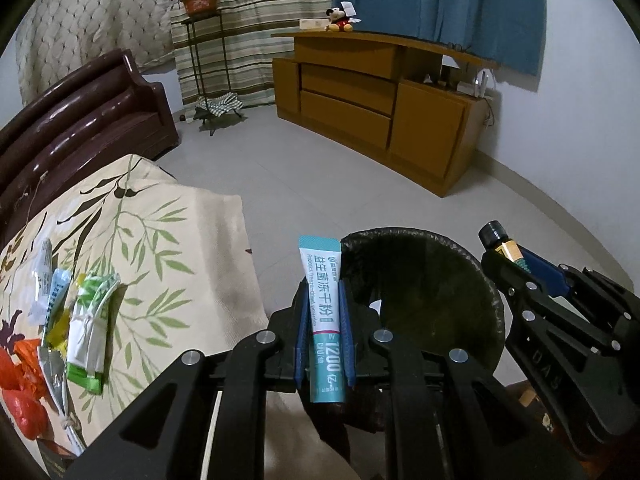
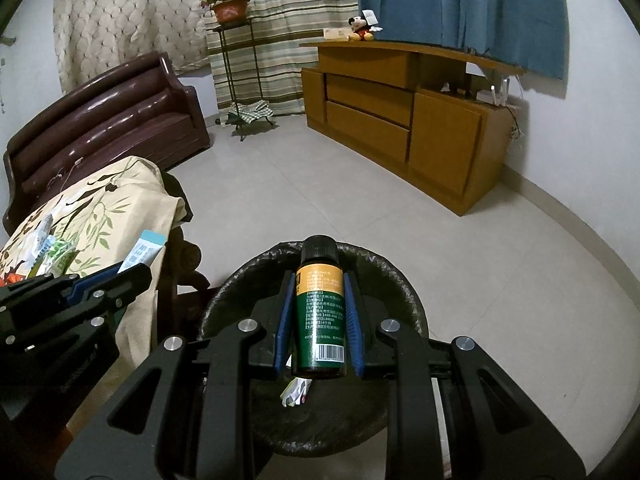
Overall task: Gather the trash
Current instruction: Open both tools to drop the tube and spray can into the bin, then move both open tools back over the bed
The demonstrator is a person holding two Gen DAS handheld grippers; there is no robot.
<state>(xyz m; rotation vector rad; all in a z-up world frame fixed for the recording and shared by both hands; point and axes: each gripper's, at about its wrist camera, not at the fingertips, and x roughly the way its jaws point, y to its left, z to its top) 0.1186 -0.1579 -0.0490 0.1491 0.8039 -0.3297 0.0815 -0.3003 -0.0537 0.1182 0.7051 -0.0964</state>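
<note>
My left gripper (image 1: pixel 323 280) is shut on a teal and white powder sachet (image 1: pixel 322 296), held upright beside the left rim of the black-lined trash bin (image 1: pixel 440 300). My right gripper (image 2: pixel 317 278) is shut on a small dark bottle (image 2: pixel 319 312) with an orange and green label, held directly over the trash bin (image 2: pixel 248 280). A crumpled wrapper (image 2: pixel 295 393) lies inside the bin. Several wrappers (image 1: pixel 86 320) and an orange wrapper (image 1: pixel 20 384) lie on the leaf-print cloth (image 1: pixel 168 248) to the left.
A dark leather sofa (image 2: pixel 112 120) stands behind the cloth-covered table. A wooden cabinet (image 2: pixel 400 120) runs along the right wall. A plant stand (image 2: pixel 236 80) is by the curtains. Tiled floor (image 2: pixel 320 192) lies beyond the bin.
</note>
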